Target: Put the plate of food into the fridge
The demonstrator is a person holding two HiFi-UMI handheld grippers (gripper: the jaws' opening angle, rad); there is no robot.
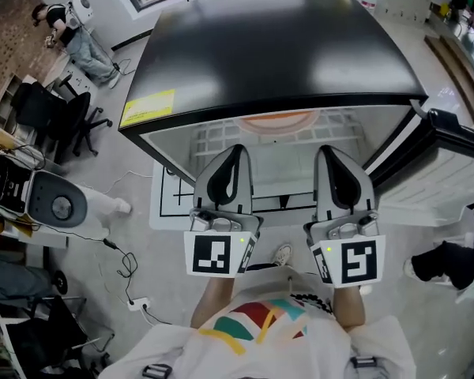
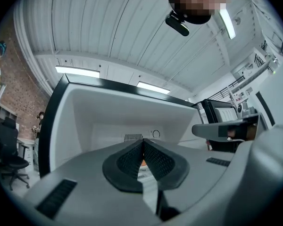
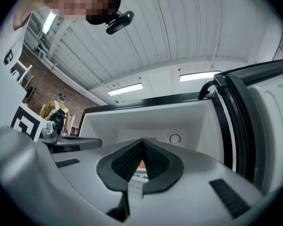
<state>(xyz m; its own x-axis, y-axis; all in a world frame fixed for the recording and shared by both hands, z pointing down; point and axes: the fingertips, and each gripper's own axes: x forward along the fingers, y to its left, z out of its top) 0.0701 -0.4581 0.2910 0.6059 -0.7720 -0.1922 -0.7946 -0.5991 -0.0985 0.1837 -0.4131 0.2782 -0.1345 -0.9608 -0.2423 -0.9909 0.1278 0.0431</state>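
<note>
both the left claw (image 1: 236, 149) and right claw (image 1: 326, 150) are pinching shut on nothing. drifting forward into the fridge (image 1: 276, 46) is likely risking a bump to the plate (image 1: 276, 120), while the door (image 1: 450, 172) is hanging open.

Seen from my remote station: a glossy black-topped fridge (image 1: 284, 46) with a white interior carries a yellow rectangular label (image 1: 148, 107) at its near left corner. A round orange plate (image 1: 276, 120) sits far inside on a white wire shelf (image 1: 213, 136). The grey left gripper (image 1: 235, 150) and grey right gripper (image 1: 329, 150) show black textured pads (image 2: 129, 161) and black-and-white square markers. A white shirt (image 1: 257, 326) bears red, teal and yellow stripes.
</note>
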